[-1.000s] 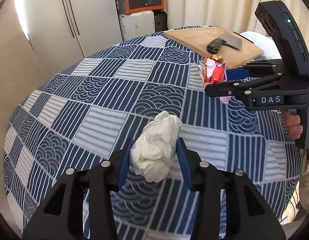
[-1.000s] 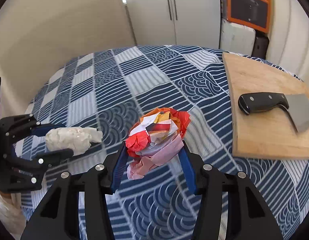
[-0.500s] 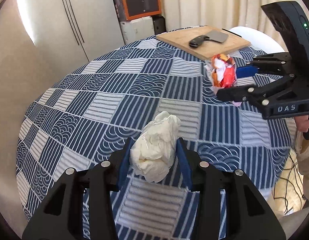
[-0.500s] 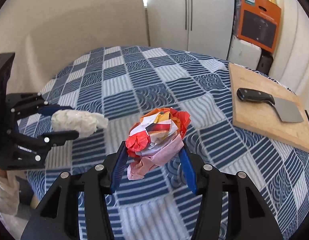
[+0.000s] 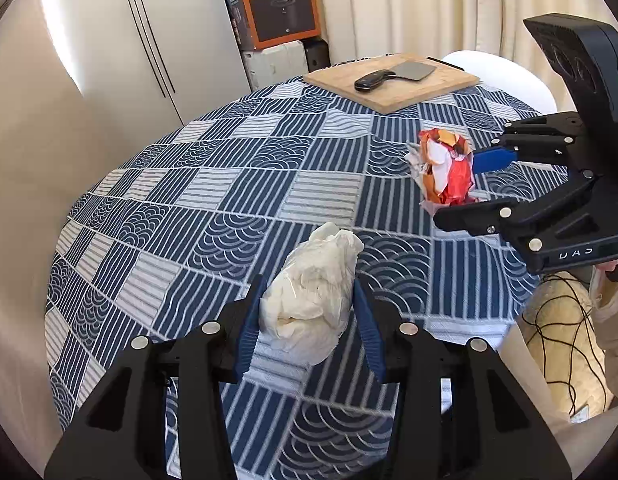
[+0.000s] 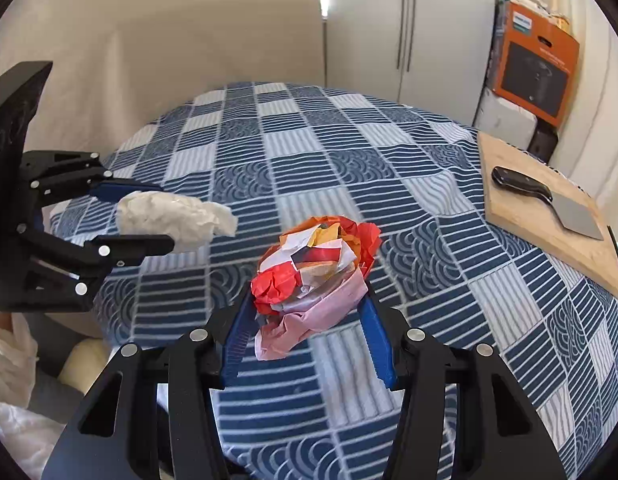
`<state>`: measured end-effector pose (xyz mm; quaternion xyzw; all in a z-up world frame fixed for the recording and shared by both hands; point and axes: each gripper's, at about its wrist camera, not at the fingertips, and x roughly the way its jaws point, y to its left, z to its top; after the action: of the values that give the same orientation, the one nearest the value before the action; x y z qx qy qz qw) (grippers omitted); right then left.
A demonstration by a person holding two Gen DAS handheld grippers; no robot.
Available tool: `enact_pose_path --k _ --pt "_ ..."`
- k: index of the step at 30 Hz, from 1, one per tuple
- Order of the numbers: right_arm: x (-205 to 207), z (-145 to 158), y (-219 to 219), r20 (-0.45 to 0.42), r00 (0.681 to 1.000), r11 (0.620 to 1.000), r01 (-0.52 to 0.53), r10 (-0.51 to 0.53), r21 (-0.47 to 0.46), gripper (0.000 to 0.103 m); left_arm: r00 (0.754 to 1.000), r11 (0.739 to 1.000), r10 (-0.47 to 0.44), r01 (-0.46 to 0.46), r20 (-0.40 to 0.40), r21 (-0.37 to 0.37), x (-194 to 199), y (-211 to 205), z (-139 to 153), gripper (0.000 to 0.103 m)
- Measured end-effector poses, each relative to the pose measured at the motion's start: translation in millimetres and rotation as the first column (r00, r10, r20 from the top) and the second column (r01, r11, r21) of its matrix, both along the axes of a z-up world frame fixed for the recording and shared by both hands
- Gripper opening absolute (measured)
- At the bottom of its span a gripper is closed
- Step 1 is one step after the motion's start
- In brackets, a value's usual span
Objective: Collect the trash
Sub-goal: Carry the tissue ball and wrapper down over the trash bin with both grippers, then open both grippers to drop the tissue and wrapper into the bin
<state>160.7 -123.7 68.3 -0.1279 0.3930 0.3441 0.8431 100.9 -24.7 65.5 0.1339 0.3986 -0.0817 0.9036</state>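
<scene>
The left gripper [image 5: 309, 322] pinches a white wad [image 5: 311, 300] at lower centre; the right gripper [image 6: 309, 334] pinches a colourful wad [image 6: 313, 276]. Both hang above the table [image 5: 213, 184]. Loose, springy crumples could slip out in transit.

We can read "PHILIPS" on a pale label at the top of the orange box [image 5: 278, 4] by the cupboard; its smaller print beside it is too fine for us. The right gripper [image 5: 465, 186] carries the letters "DAS" on its black body, seen mirrored here
</scene>
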Motion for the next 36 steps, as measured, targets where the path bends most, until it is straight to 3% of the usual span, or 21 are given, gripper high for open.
enact_pose_path --k 10,24,36 --pt "-57.8 -7.3 -7.9 0.03 0.999 0.999 -0.039 0.039 -0.013 0.049 0.999 0.999 -0.031 0.031 0.013 0.035 -51.3 -19.8 -13.1 0.045" --pt "-129.6 -35.2 -10.4 0.026 0.992 0.992 -0.126 0.127 -0.016 0.049 0.999 0.999 -0.037 0.037 0.023 -0.003 -113.7 -26.4 -43.2 0.046" --pt "-154.6 -83.8 -2.7 -0.036 0.978 0.976 -0.208 0.206 -0.065 0.049 0.996 0.998 -0.066 0.066 -0.061 0.0 -131.6 -37.0 -93.4 0.046"
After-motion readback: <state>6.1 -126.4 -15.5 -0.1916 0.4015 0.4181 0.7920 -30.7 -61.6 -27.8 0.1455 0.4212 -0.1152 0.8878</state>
